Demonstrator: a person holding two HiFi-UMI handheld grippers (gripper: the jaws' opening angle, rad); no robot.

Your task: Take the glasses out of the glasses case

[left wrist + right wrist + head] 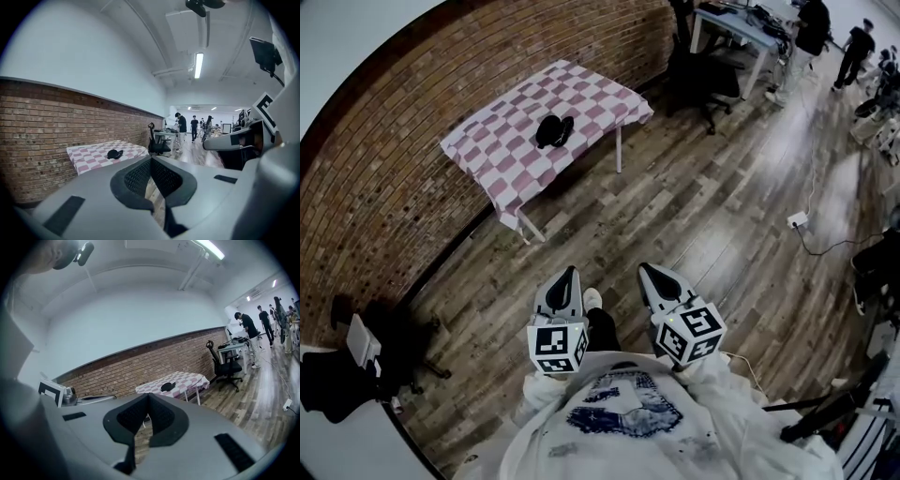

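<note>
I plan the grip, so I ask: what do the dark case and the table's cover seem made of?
The glasses case looks dark and matt, perhaps fabric or leatherette; too far to tell. The tablecloth seems woven cloth: pink-and-white checks, edges hanging in soft folds.

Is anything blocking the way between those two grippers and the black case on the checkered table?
Nothing visible does. Only bare wooden floor lies between the left gripper, the right gripper and the table, and the glasses case lies alone on its cloth.
</note>
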